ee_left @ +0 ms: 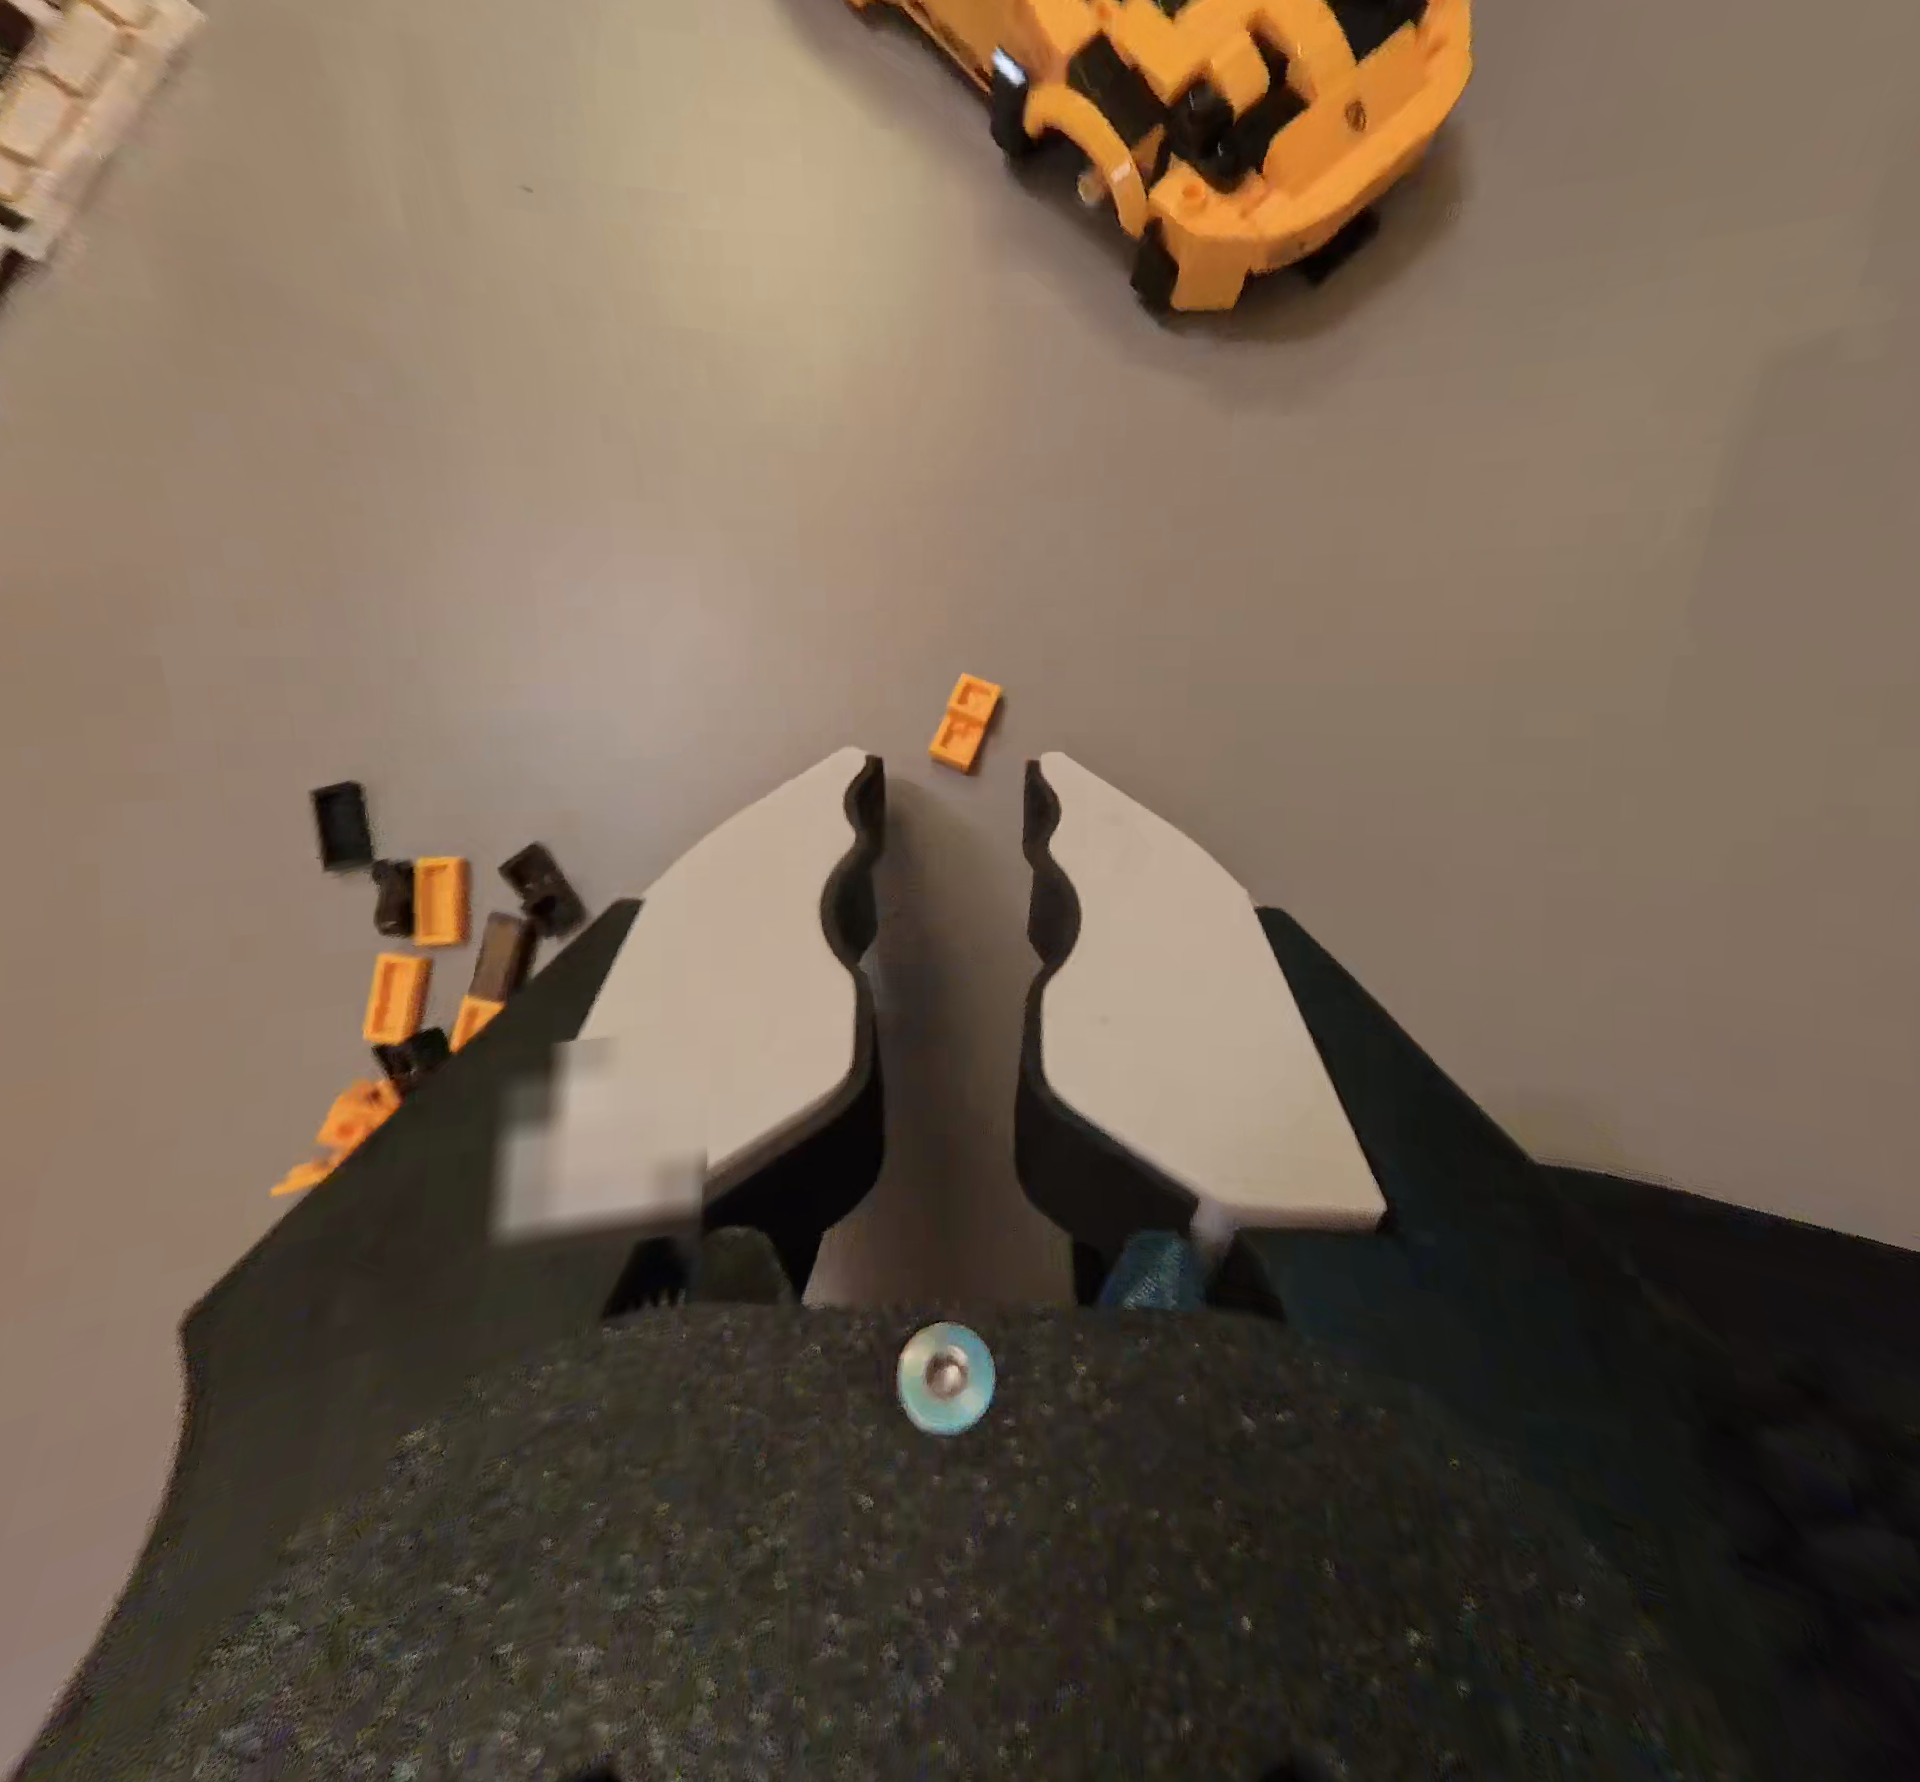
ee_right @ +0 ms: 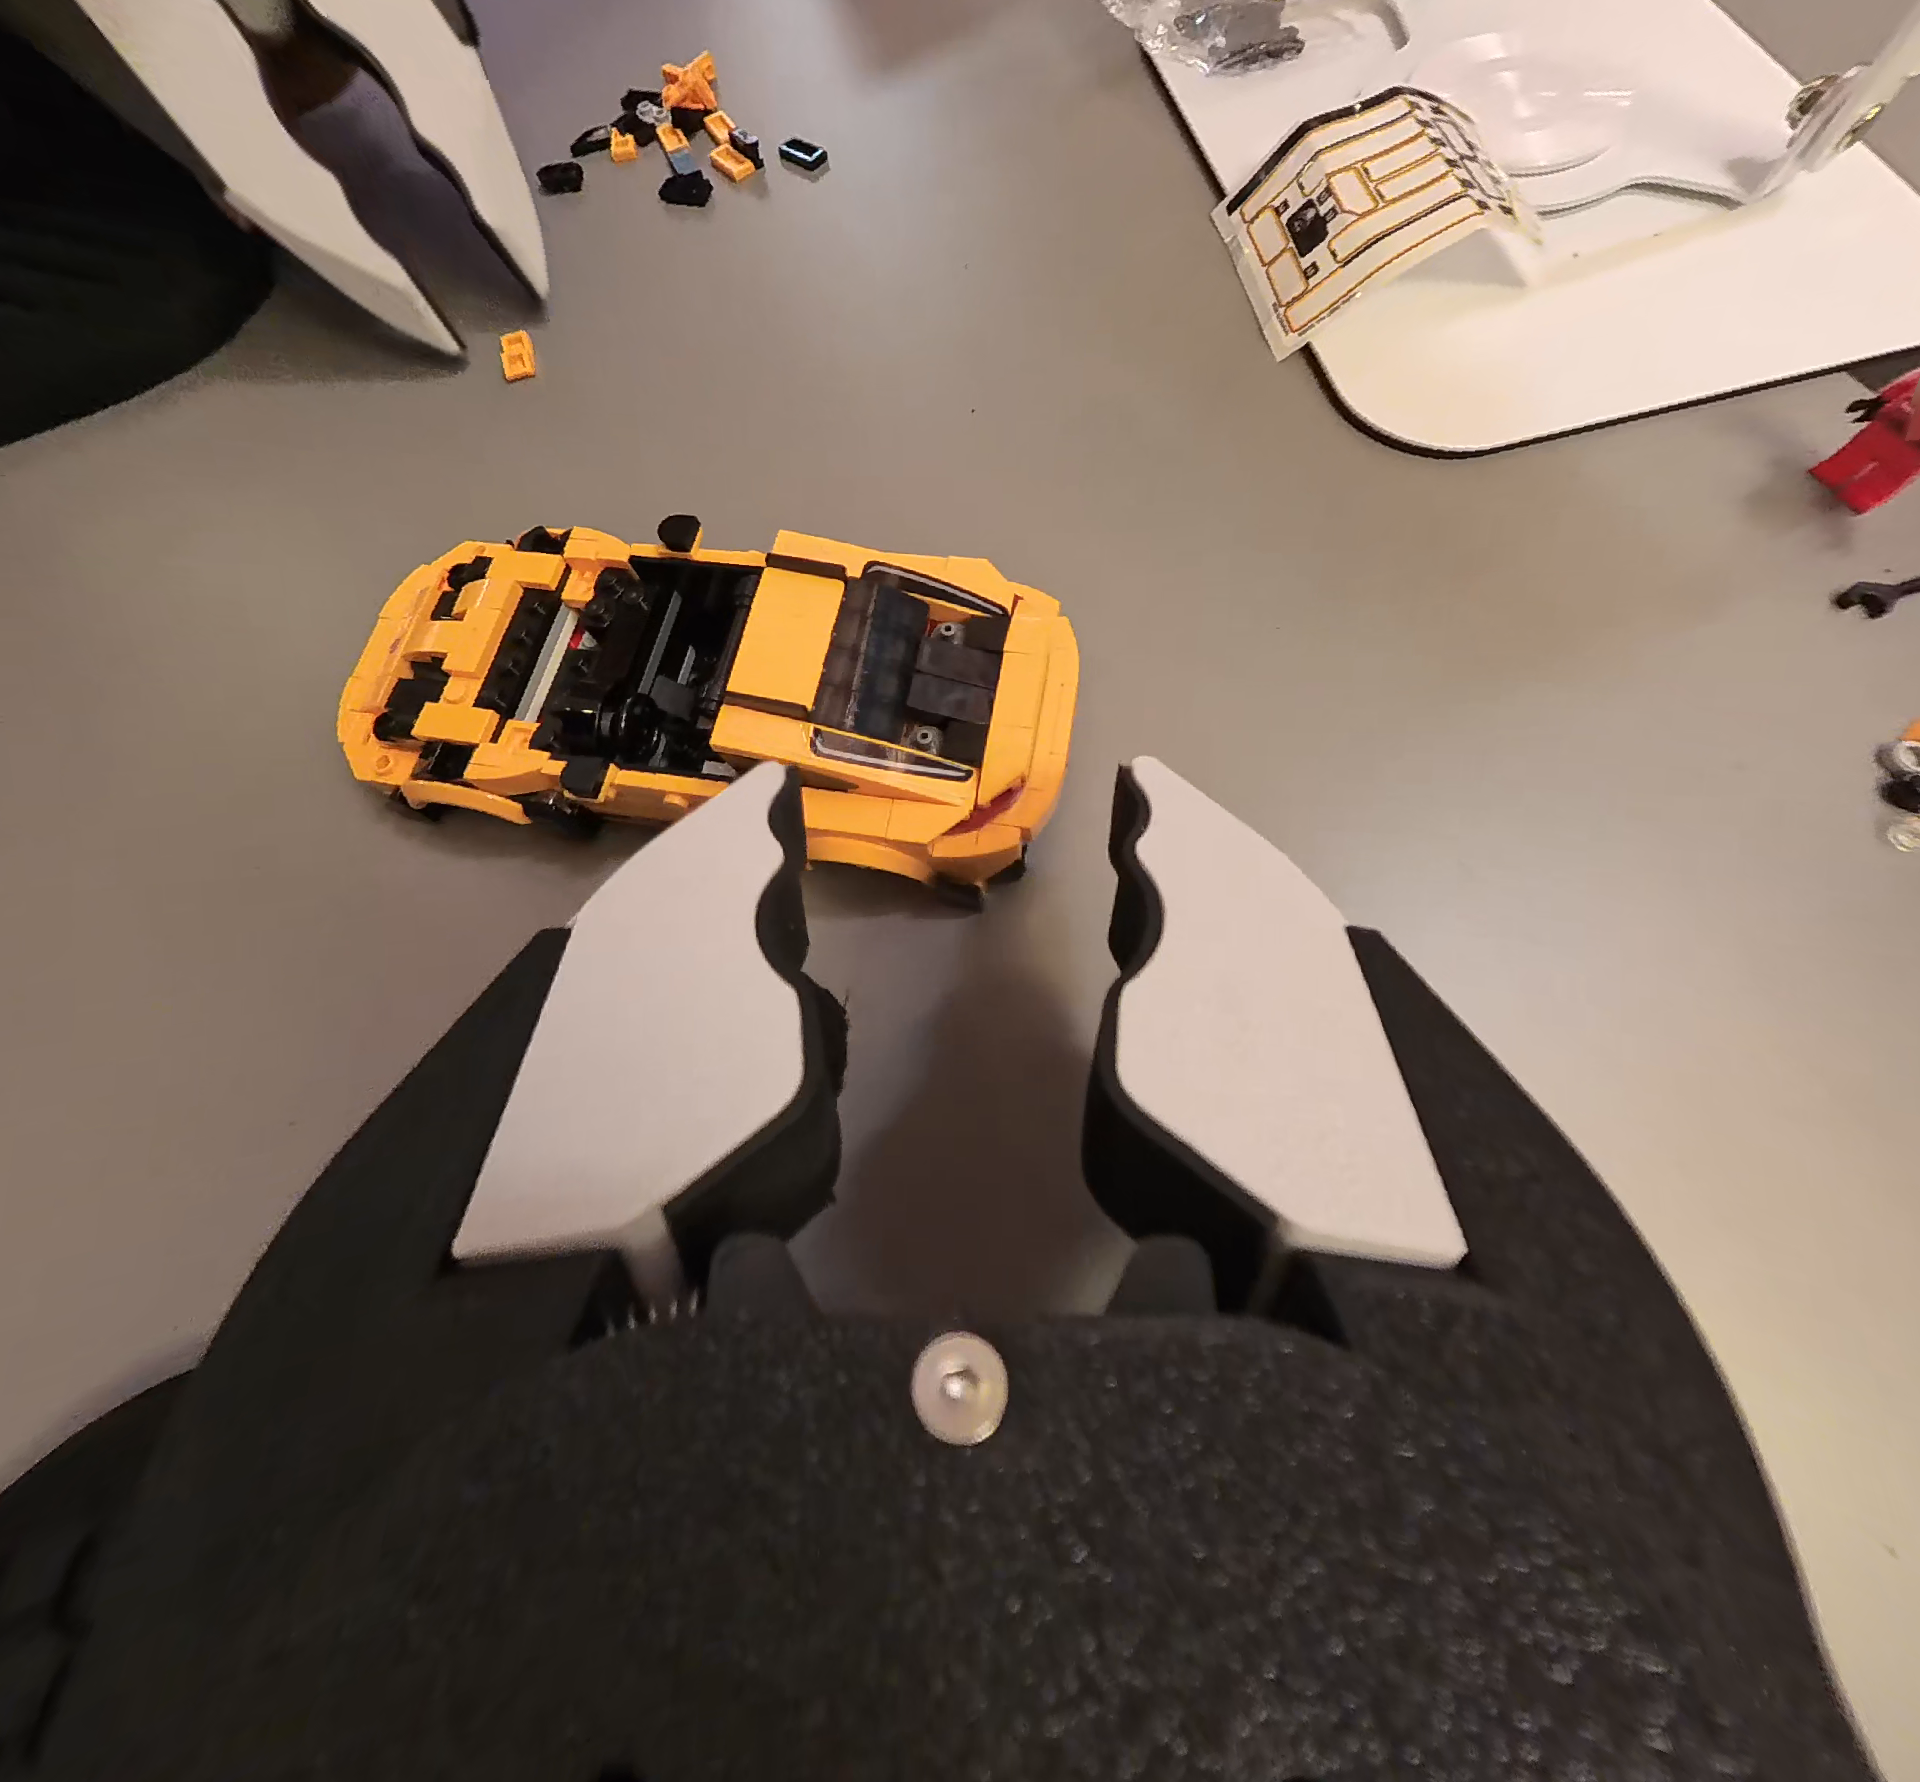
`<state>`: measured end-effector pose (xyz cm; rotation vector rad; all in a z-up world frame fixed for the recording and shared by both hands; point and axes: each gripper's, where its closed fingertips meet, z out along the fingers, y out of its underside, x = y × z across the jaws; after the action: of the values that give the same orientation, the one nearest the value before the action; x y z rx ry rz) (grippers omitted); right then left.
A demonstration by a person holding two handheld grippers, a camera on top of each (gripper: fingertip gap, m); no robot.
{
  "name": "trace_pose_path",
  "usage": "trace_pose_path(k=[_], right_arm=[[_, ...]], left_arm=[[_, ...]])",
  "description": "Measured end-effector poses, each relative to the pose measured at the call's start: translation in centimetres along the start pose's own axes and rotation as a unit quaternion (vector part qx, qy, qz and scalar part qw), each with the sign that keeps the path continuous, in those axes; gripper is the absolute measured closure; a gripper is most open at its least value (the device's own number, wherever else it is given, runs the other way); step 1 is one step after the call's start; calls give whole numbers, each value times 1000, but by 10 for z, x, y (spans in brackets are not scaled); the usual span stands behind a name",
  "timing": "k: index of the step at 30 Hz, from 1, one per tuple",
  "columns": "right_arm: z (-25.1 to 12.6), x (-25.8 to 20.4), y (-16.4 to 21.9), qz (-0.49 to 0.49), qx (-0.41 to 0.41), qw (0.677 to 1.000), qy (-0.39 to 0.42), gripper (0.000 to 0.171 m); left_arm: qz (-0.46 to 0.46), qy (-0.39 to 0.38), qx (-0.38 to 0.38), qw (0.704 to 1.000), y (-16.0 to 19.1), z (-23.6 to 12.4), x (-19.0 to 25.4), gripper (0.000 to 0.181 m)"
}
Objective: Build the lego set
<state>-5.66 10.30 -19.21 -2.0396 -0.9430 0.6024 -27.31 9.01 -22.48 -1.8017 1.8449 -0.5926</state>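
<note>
Two grippers are hovering over your grey worktop (ee_right: 1299,693), both empty. Your left gripper (ee_left: 953,768) is holding its fingers parted just short of a small orange flat brick (ee_left: 966,722) lying alone. Your right gripper (ee_right: 951,787) is spreading its fingers wide beside the half-built yellow and black brick car (ee_right: 707,683). Loose orange and black pieces (ee_right: 686,137) are lying scattered beyond the left gripper.
</note>
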Motion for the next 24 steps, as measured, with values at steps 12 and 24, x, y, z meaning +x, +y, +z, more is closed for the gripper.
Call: trace_pose_path(k=[12,24], right_arm=[[-1,-13,-11,-49,10,999,0,119],[-16,-132,-130,-25,226,973,-45,147]], left_arm=[[-58,61,44,995,-18,7,10,174],[-271,365,461,762,-171,-80,43,174]])
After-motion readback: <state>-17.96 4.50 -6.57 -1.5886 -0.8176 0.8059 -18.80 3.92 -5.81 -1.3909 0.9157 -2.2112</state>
